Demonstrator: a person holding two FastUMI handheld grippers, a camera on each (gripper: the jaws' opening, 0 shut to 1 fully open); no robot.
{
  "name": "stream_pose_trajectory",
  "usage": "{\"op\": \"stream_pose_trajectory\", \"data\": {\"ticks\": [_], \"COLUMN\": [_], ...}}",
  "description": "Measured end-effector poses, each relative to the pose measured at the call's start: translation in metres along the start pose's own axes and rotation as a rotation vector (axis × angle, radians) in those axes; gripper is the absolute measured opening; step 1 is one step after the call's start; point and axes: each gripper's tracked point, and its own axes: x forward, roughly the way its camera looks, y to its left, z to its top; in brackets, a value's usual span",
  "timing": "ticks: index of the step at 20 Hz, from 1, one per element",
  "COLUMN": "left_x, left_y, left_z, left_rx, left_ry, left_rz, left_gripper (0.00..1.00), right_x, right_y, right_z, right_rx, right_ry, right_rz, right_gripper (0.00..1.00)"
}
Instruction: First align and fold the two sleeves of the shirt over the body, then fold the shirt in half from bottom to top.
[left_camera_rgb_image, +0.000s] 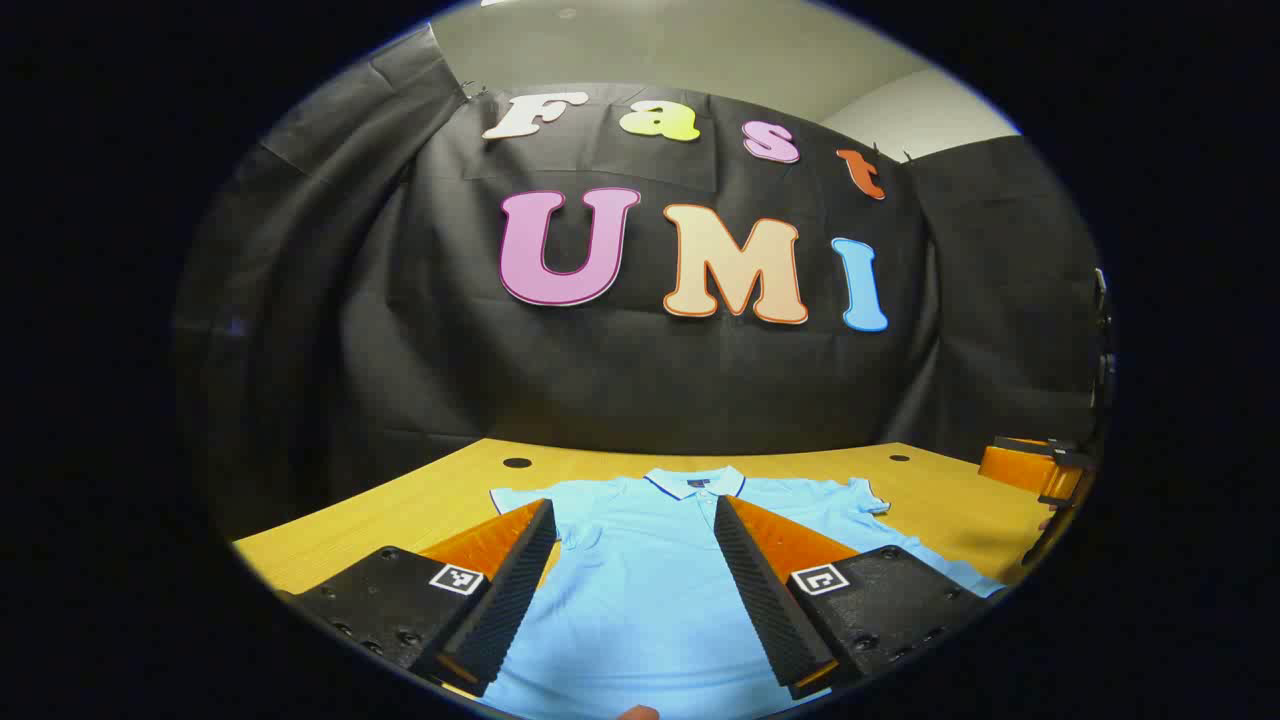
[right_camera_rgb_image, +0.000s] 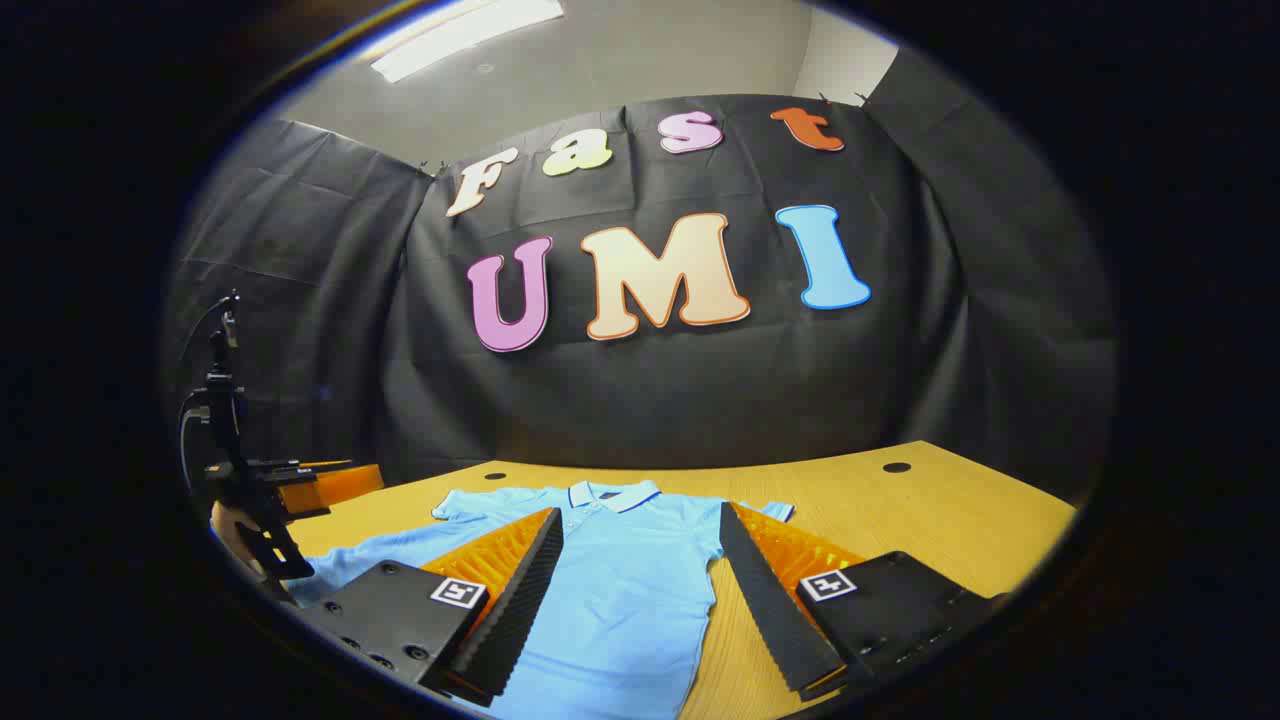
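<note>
On the wooden table (left_camera_rgb_image: 420, 500) lies one light blue polo shirt (left_camera_rgb_image: 630, 560), spread flat with its front up and its collar (left_camera_rgb_image: 695, 483) pointing toward the black cloth wall (left_camera_rgb_image: 600, 380). The collar is trimmed with a dark and white stripe, and a short buttoned placket runs down from it. Both short sleeves lie out to the sides, unfolded: the one sleeve (left_camera_rgb_image: 515, 497) reaches toward the left in the left gripper view, the other sleeve (left_camera_rgb_image: 850, 497) toward the right. The body of the shirt shows a few soft creases and runs down toward the near table edge.

In the right gripper view the same shirt (right_camera_rgb_image: 620, 580) lies on the table (right_camera_rgb_image: 900, 510), its collar (right_camera_rgb_image: 613, 495) likewise away from the camera, and its side edge runs between the fingers.

There are two grippers. The left gripper (left_camera_rgb_image: 635, 590) hangs above the shirt's body with its fingers spread wide, holding nothing. The right gripper (right_camera_rgb_image: 635, 600) also stands wide open and empty, above the shirt's side and the bare wood.

Two dark round holes (left_camera_rgb_image: 517, 463) sit in the tabletop near the back edge, one toward each corner.
</note>
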Motion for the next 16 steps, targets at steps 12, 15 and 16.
{"op": "stream_pose_trajectory", "data": {"ticks": [12,15,16], "left_x": [-0.003,-0.003,-0.003], "left_y": [-0.001,0.000,-0.001], "left_z": [0.000,0.000,0.000], "left_rx": [0.004,-0.001,-0.002], "left_ry": [0.006,0.008,0.008], "left_rz": [-0.004,-0.003,-0.006], "left_gripper": [0.95,0.95,0.95], "right_x": [-0.002,-0.002,-0.002], "right_y": [0.010,0.008,0.006], "right_z": [-0.008,-0.010,-0.011], "right_rx": [-0.016,-0.013,-0.013], "right_ry": [0.031,0.044,0.045], "right_rz": [0.020,0.017,0.012], "right_gripper": [0.98,0.98,0.98]}}
